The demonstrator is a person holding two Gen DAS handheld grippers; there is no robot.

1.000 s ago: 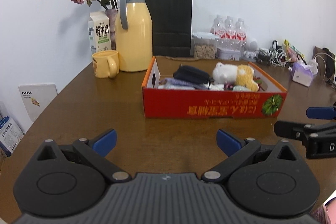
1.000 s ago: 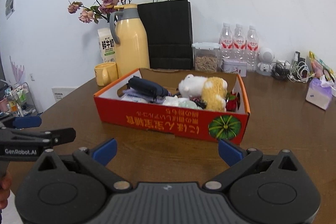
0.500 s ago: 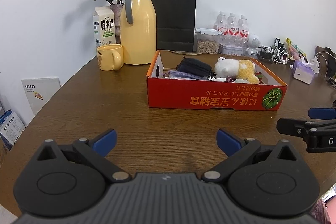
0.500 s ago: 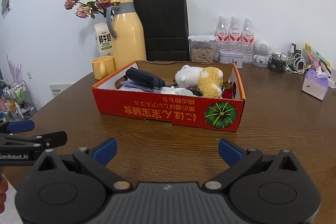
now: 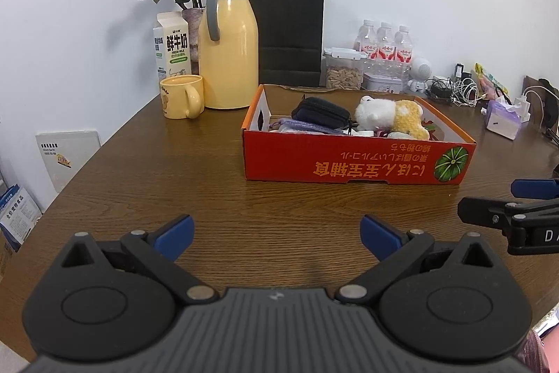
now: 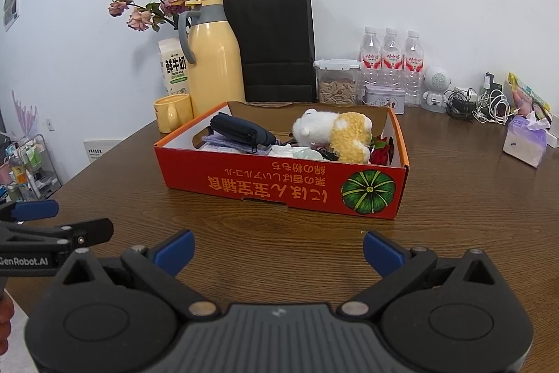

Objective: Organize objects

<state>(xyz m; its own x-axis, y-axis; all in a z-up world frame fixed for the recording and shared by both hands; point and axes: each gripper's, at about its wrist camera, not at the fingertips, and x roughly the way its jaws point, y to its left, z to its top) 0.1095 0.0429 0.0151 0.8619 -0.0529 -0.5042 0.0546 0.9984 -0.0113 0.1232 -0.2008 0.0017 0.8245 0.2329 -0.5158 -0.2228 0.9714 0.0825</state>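
Left gripper [image 5: 276,231] and right gripper [image 6: 277,243] held apart, empty, short of box [image 6: 279,187]. Plush toy [image 6: 332,131] best approached from above (clutter packed close).

Bare wooden table [image 5: 146,170] lay open between the left gripper [image 5: 276,233] and the red cardboard box [image 5: 349,163]; the same free strip ran before the right gripper [image 6: 277,249], both with fingers spread wide and nothing between them; the box top stood uncovered, though a black pouch [image 6: 241,128] and a plush toy [image 6: 335,131] crowded its inside; to the box's left, a yellow mug [image 5: 181,97] and yellow thermos [image 5: 229,55] blocked the back corner; a black paper bag [image 5: 288,30], a snack jar [image 6: 337,86] and water bottles [image 6: 391,58] walled the far edge; a tissue pack [image 6: 524,145] sat well apart on the right, with clear table between it and the box.
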